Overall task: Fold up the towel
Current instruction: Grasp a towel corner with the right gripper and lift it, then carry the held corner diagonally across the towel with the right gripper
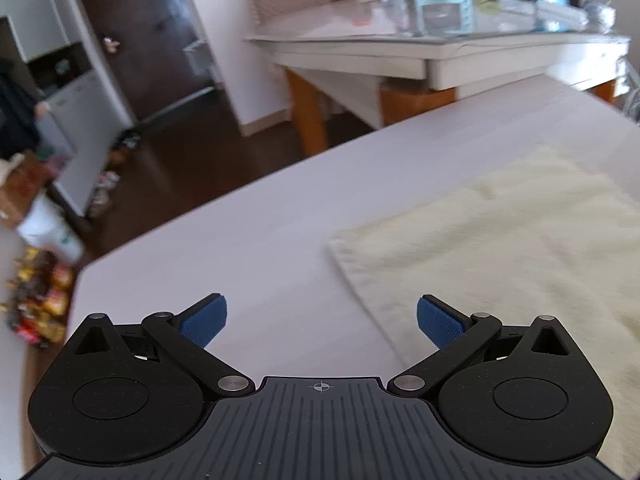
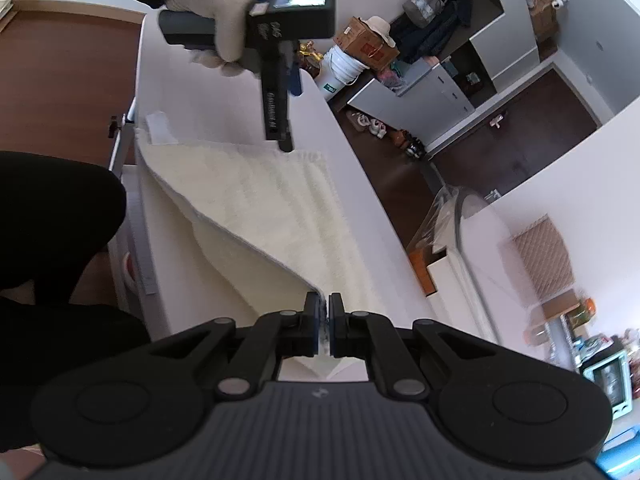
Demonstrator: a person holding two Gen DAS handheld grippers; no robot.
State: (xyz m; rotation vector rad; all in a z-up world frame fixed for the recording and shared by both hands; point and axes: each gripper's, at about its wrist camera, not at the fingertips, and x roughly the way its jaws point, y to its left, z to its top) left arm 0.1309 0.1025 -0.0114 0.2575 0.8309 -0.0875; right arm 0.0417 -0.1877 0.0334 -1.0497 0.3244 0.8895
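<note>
A cream towel [image 1: 500, 248] is being shown lying on a white worktop [image 1: 240, 232], filling the right half of the left wrist view, with one corner reaching toward the middle of the frame. At the bottom of that view the left claw [image 1: 322, 322] is being held released, its two blue pads [image 1: 206, 320] standing wide apart with only bare worktop seen between them; the right-hand pad is seen just over the towel's near edge, and whether it touches the cloth cannot be told. A second table with a glass top [image 1: 420, 28] is being shown in the upper right of the frame, and a dark door [image 1: 148, 40] in the upper left.

In the right wrist view the right claw [image 2: 324, 320] is being kept clenched on the towel's corner at the lower middle of the frame, the cloth being pinched between the two pads. From that pinch the towel [image 2: 256, 204] is being lifted off the worktop, so that a fold line is seen running from the claw toward the upper left of the frame, with the rest lying flat. In the upper middle of the frame the other claw's handle is being gripped by a gloved hand [image 2: 216, 8] above the towel's far edge.
</note>
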